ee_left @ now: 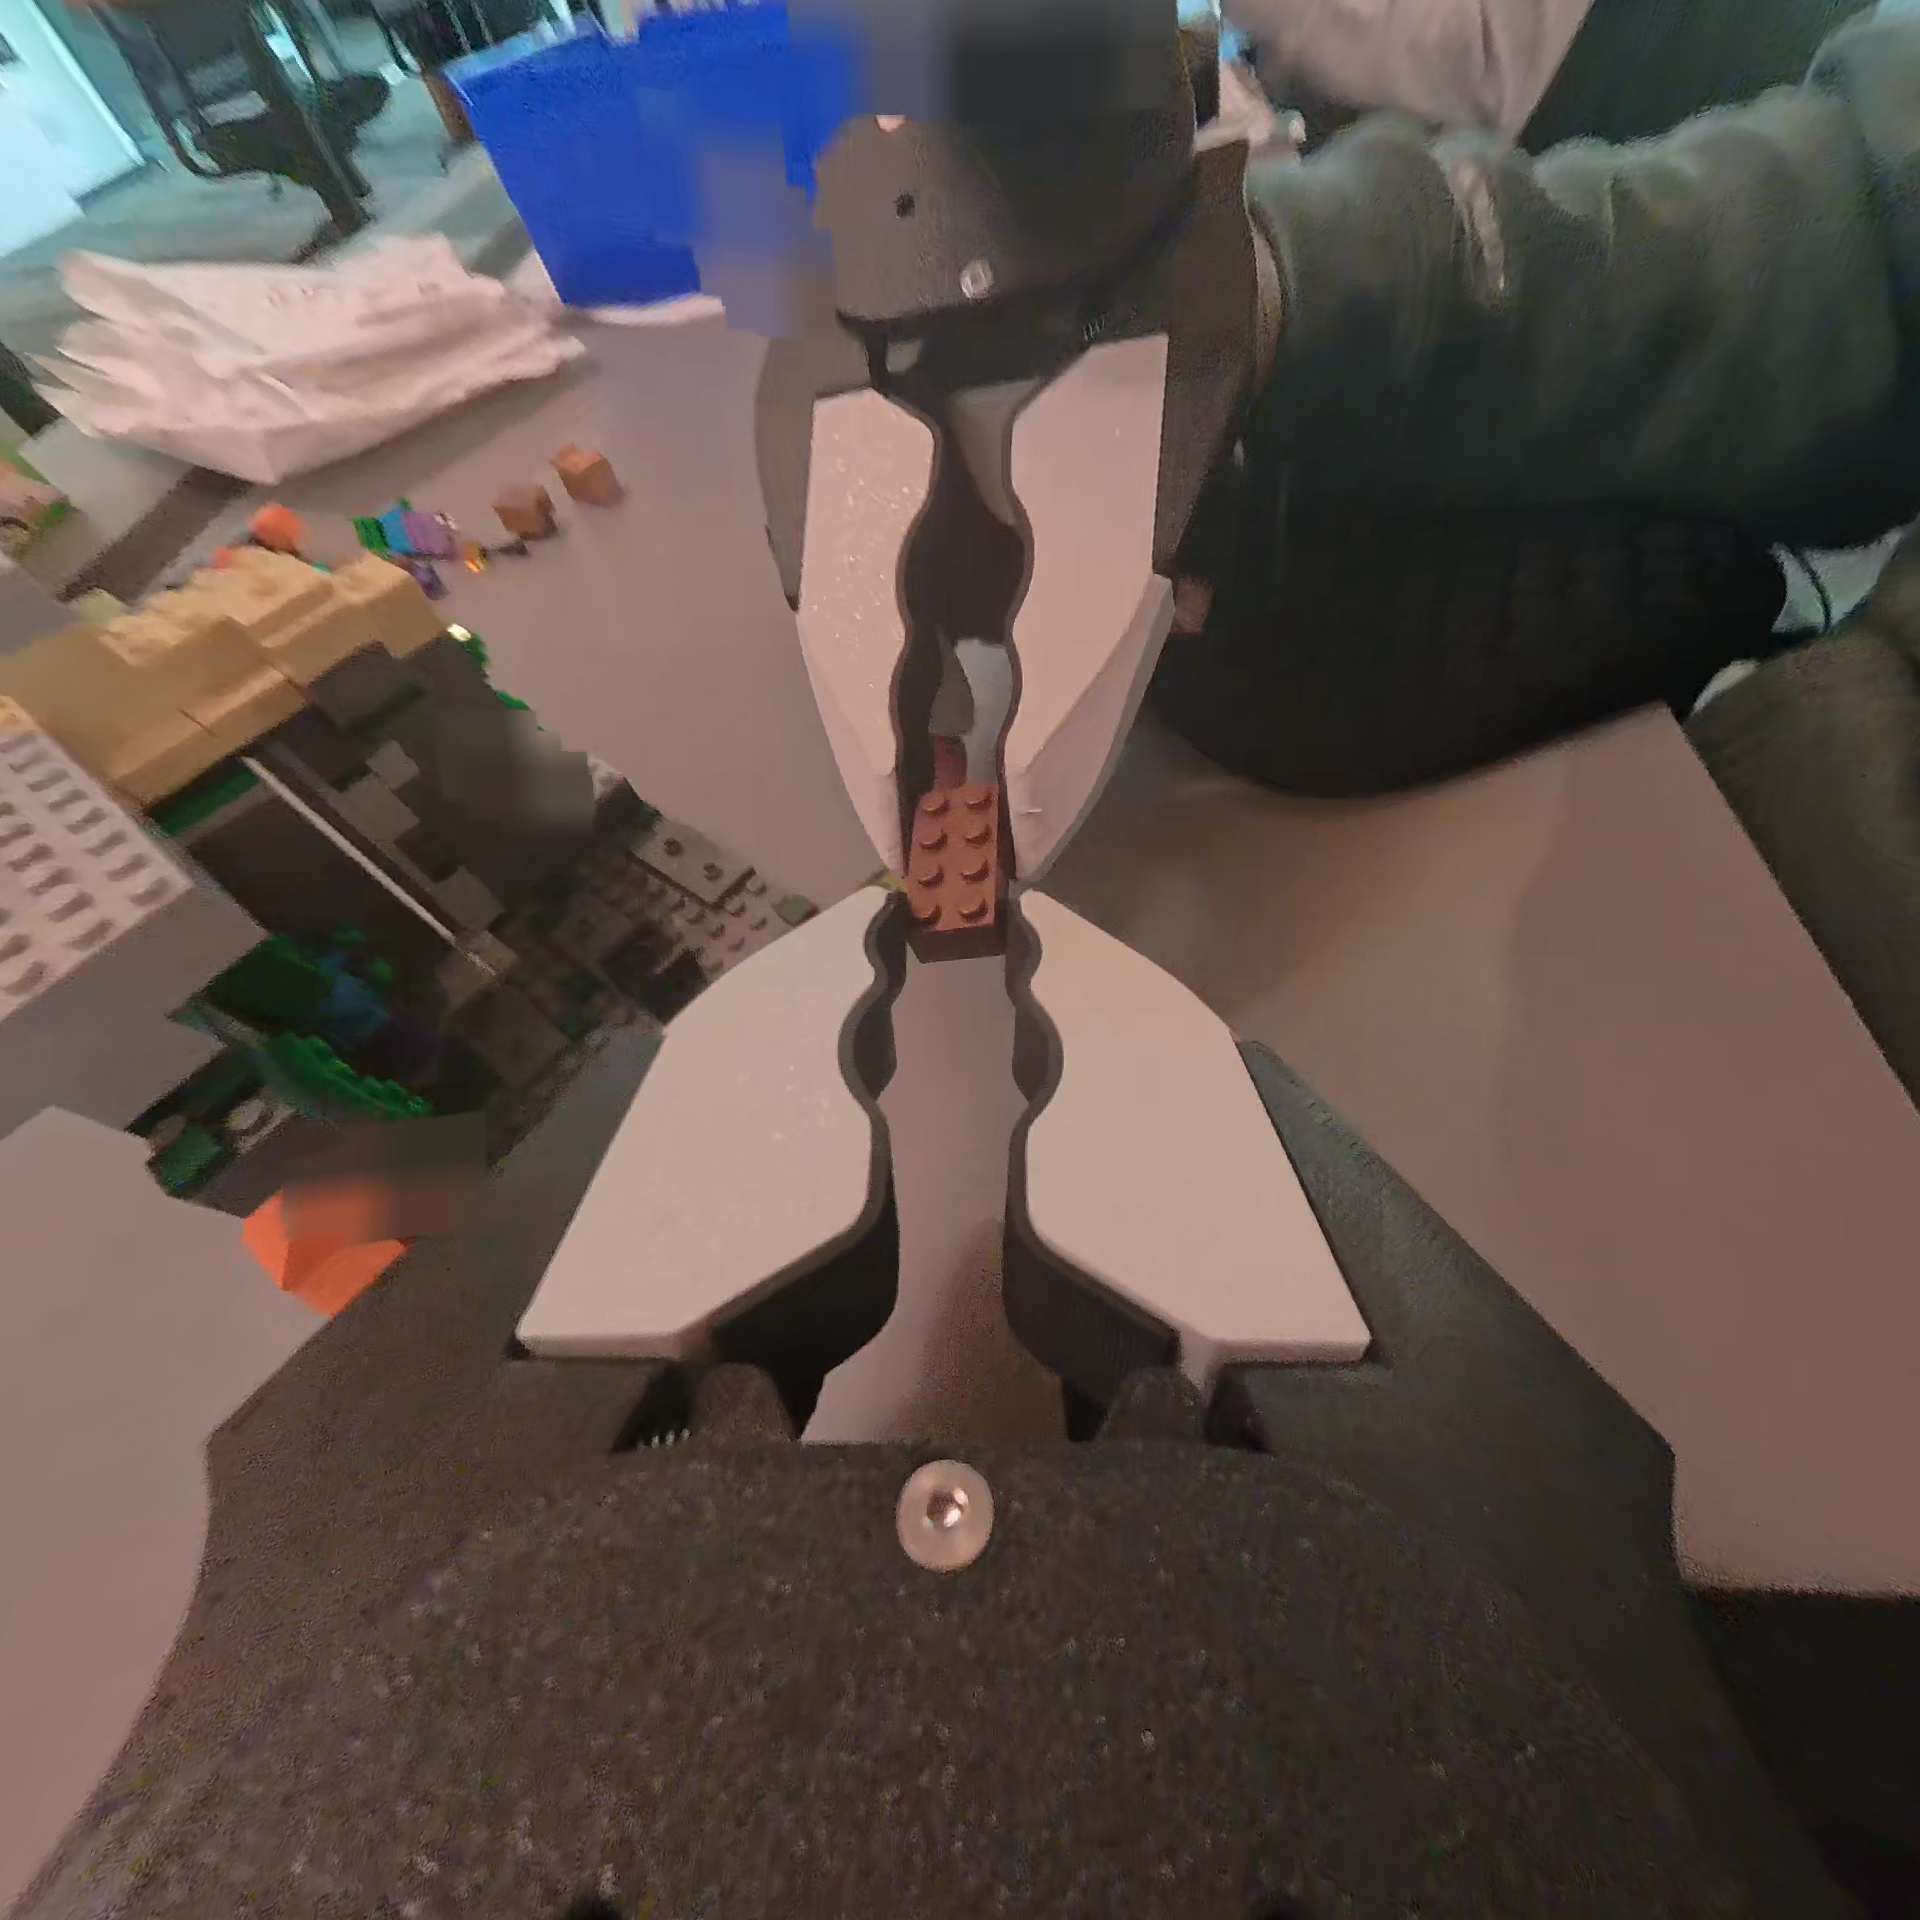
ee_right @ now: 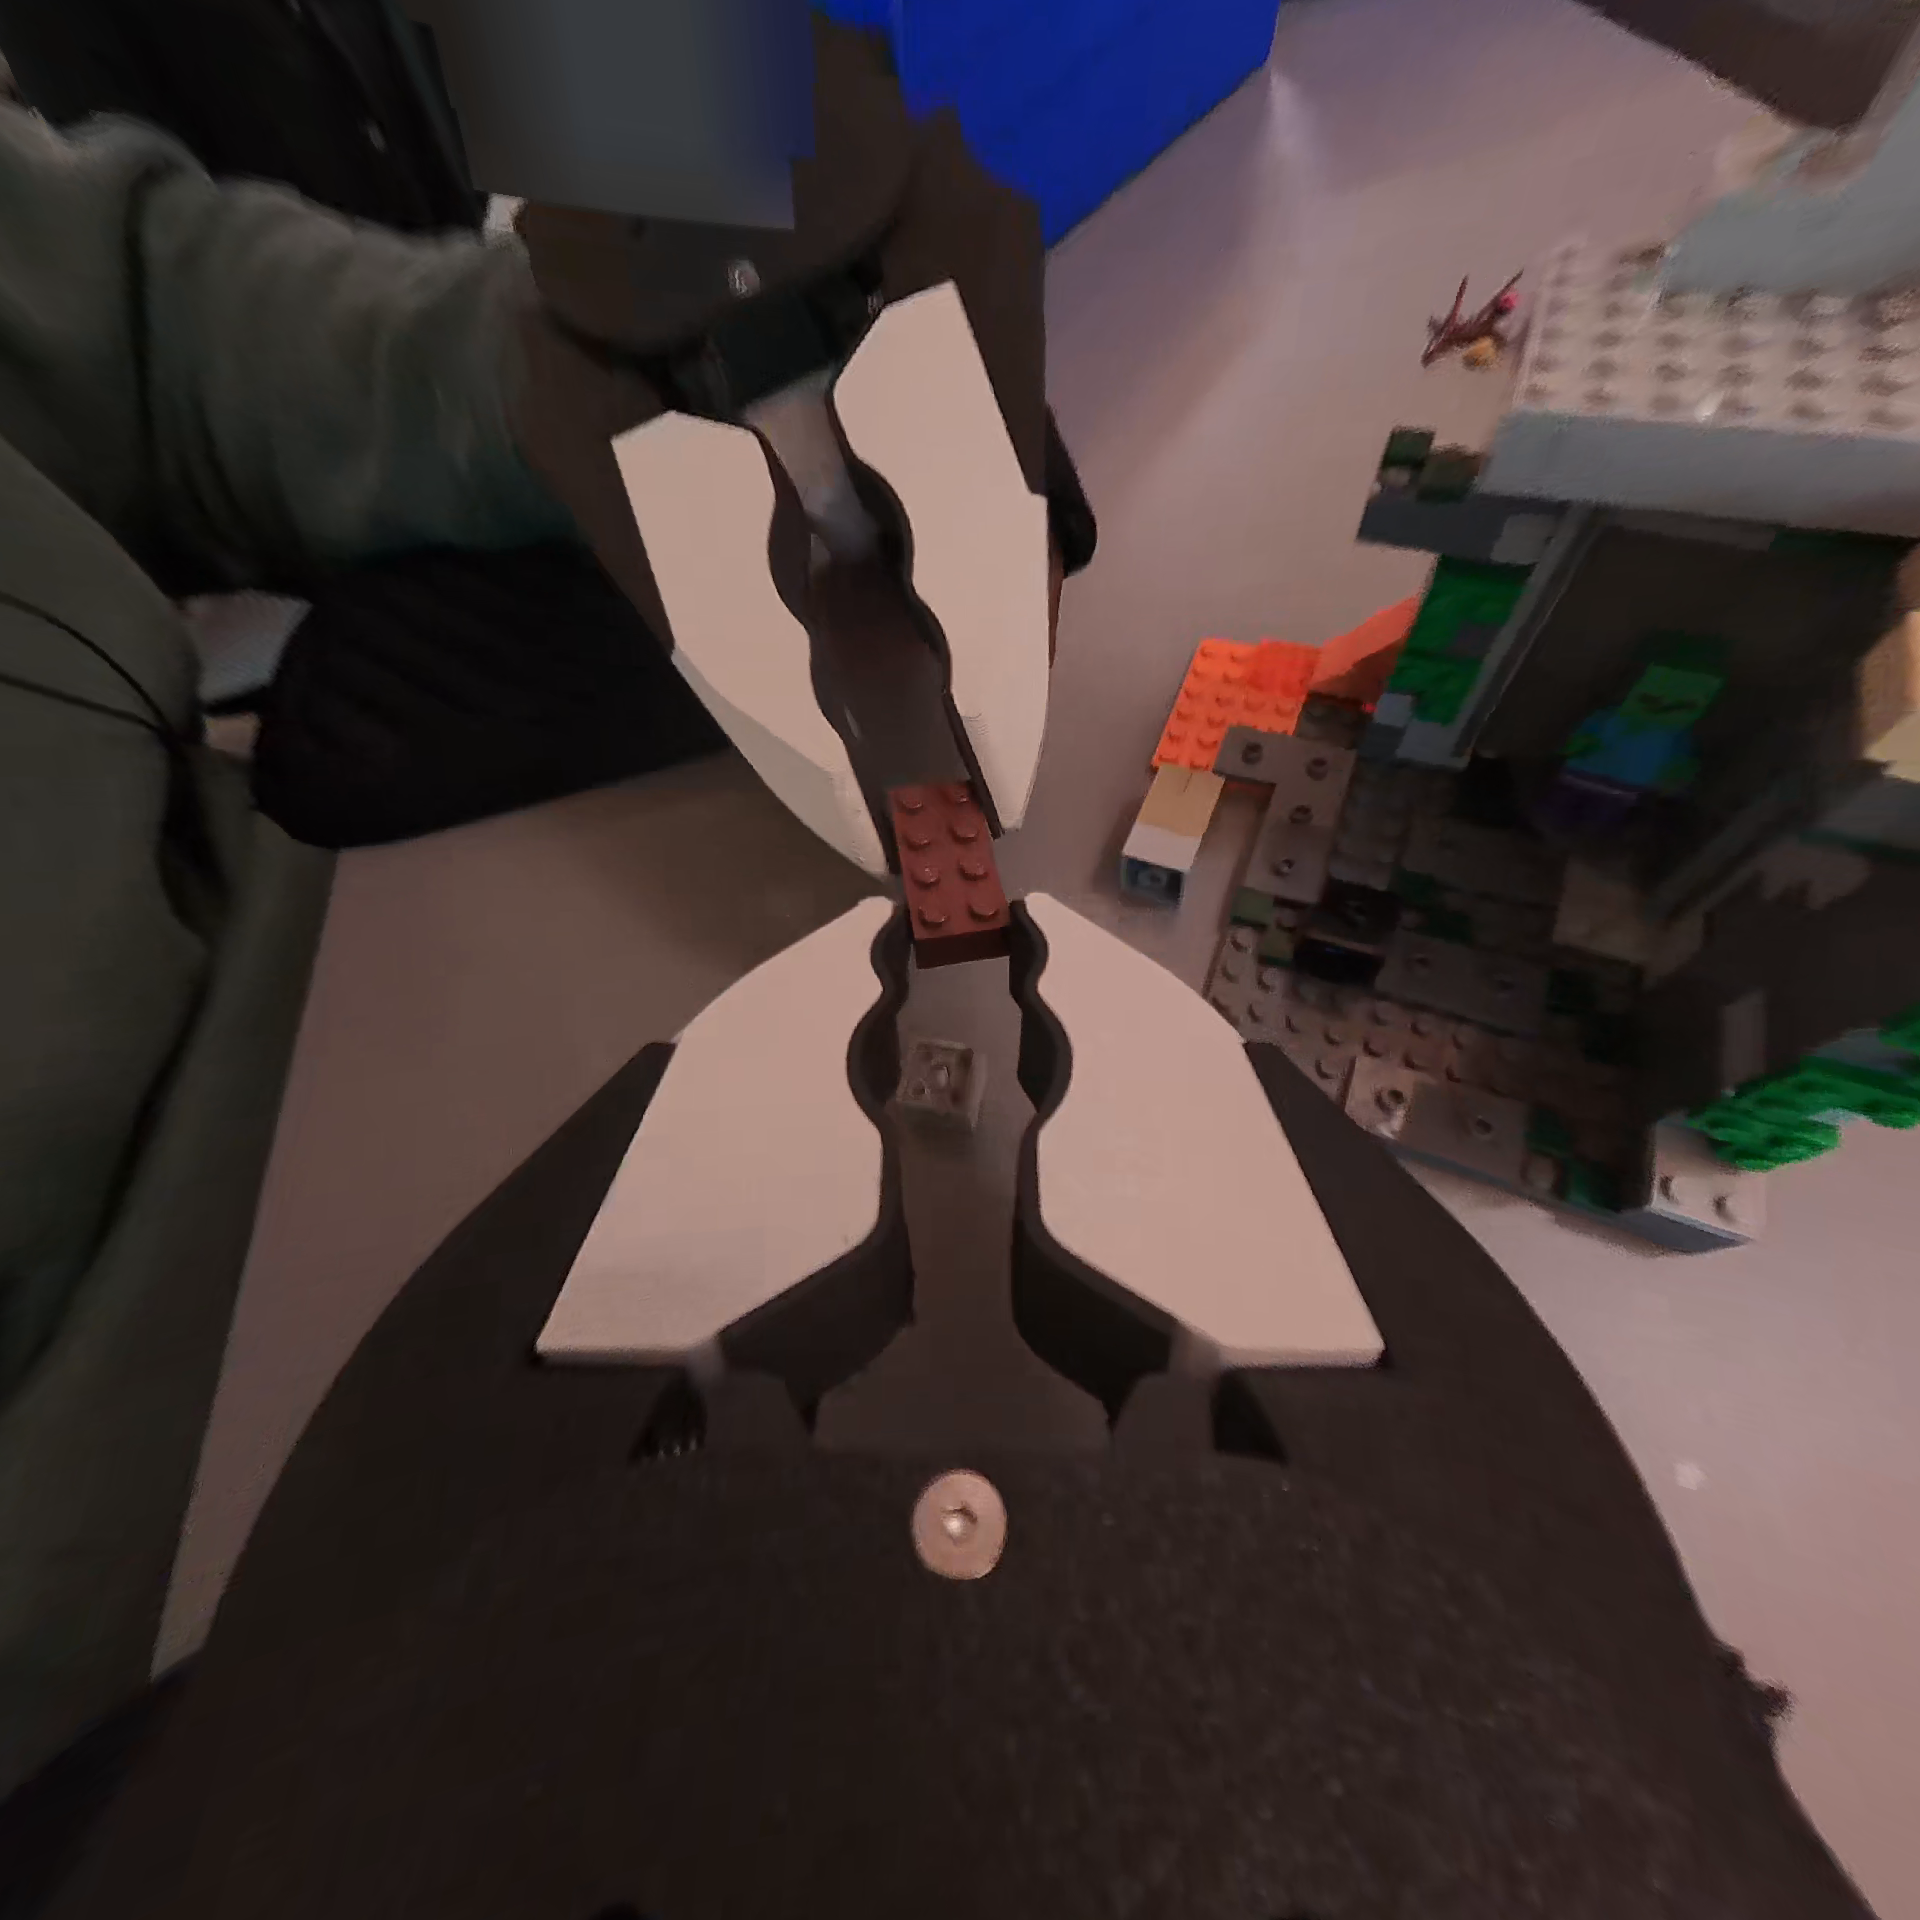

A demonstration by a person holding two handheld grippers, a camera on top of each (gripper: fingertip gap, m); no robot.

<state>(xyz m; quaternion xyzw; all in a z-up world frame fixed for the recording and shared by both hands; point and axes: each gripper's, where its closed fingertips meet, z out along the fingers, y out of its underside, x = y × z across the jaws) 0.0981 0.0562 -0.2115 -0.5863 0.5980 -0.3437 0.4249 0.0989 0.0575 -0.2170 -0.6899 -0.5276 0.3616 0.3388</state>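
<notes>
Grey tabletop underneath, strewn with toy bricks. Closest, left tongs and right tongs, tip to tip, both pinching one brown brick held in the air between them, studs up. Below the right pair, a small grey brick lying loose. Further off, a built brick model, white papers, a blue bin. Judged best: steady level grip, no twisting, only one pair easing off at a time.

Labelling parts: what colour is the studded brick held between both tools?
Reddish brown brick, gripped at opposite ends by the left tool and right tool; clearest in the right wrist view.
</notes>
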